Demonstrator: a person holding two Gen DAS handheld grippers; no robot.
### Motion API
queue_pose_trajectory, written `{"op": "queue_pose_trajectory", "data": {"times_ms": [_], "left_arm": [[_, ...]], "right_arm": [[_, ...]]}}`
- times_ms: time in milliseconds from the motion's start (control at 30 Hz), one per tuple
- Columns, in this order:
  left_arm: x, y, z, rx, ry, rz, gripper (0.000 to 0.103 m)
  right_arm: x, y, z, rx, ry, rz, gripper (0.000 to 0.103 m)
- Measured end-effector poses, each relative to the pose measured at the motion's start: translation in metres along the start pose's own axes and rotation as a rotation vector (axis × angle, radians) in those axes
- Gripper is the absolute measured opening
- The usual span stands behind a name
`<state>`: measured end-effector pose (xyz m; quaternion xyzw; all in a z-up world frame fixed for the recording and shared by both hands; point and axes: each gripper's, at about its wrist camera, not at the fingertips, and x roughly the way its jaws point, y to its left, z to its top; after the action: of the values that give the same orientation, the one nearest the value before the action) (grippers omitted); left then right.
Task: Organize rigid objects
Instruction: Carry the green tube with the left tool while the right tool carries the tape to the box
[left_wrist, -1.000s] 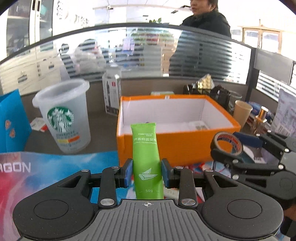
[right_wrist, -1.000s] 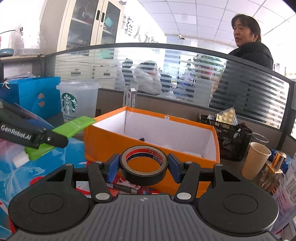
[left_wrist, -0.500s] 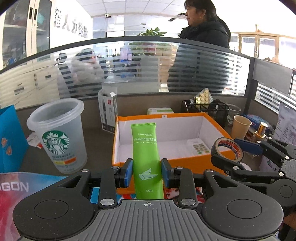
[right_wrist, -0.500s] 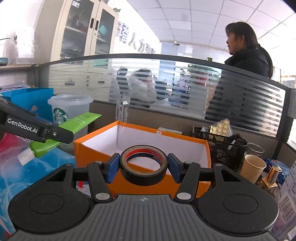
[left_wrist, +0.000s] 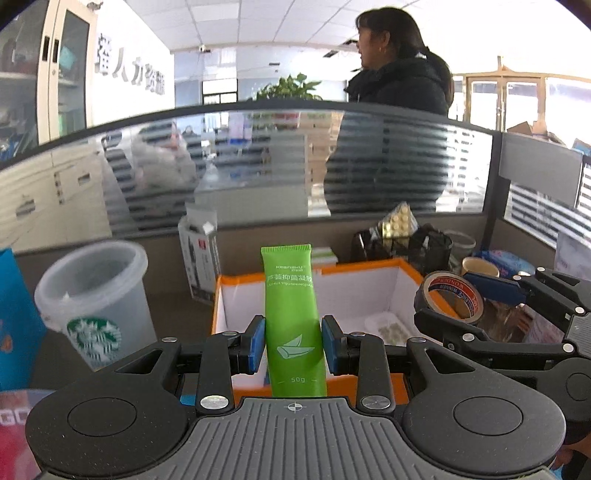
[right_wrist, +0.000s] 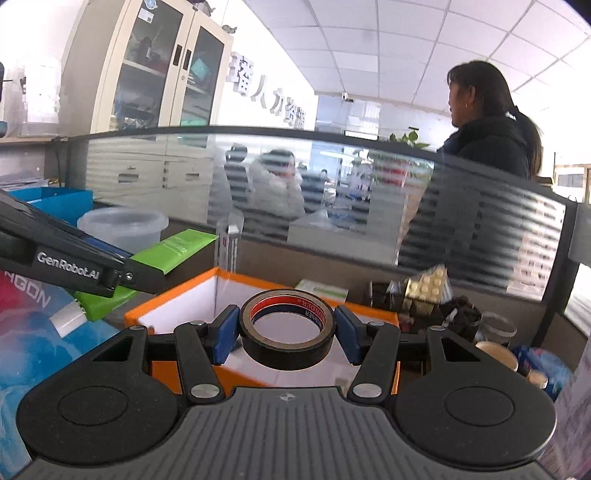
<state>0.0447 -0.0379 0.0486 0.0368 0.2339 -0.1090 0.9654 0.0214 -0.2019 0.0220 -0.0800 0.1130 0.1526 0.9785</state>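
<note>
My left gripper (left_wrist: 293, 345) is shut on a green tube (left_wrist: 291, 314), held upright above the near wall of an orange box (left_wrist: 369, 267) with a white inside. The tube also shows in the right wrist view (right_wrist: 173, 251). My right gripper (right_wrist: 287, 334) is shut on a black tape roll (right_wrist: 287, 345), held over the orange box (right_wrist: 166, 310). The tape roll also shows at the right of the left wrist view (left_wrist: 448, 297). A blister pack (left_wrist: 384, 325) lies inside the box.
A clear Starbucks cup (left_wrist: 92, 302) stands left of the box. A blue bag (left_wrist: 14, 314) is at far left. A black mesh basket with pill packs (left_wrist: 402, 240), a paper cup (left_wrist: 478, 266) and a glass partition (left_wrist: 295, 166) lie behind.
Both grippers have risen with their objects and now look down into the orange box from higher up. The box appears lower and its floor shows more.
</note>
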Motion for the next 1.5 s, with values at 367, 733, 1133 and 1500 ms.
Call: {"op": "queue_pose_trajectory", "data": {"times_ms": [367, 733, 1133, 1500], "left_arm": [[0.015, 0.007, 0.039, 0.002, -0.032, 0.008, 0.030], [0.056, 0.022, 0.066, -0.032, -0.005, 0.016, 0.030], [0.115, 0.023, 0.036, -0.026, 0.137, 0.010, 0.030], [0.165, 0.020, 0.008, -0.004, 0.322, -0.033, 0.030]], "right_arm": [[0.019, -0.010, 0.038, -0.030, -0.014, -0.007, 0.053], [0.053, -0.032, 0.056, 0.009, 0.001, -0.024, 0.053], [0.096, -0.037, 0.019, 0.039, 0.126, -0.004, 0.053], [0.135, -0.041, -0.011, 0.038, 0.287, 0.026, 0.053]]}}
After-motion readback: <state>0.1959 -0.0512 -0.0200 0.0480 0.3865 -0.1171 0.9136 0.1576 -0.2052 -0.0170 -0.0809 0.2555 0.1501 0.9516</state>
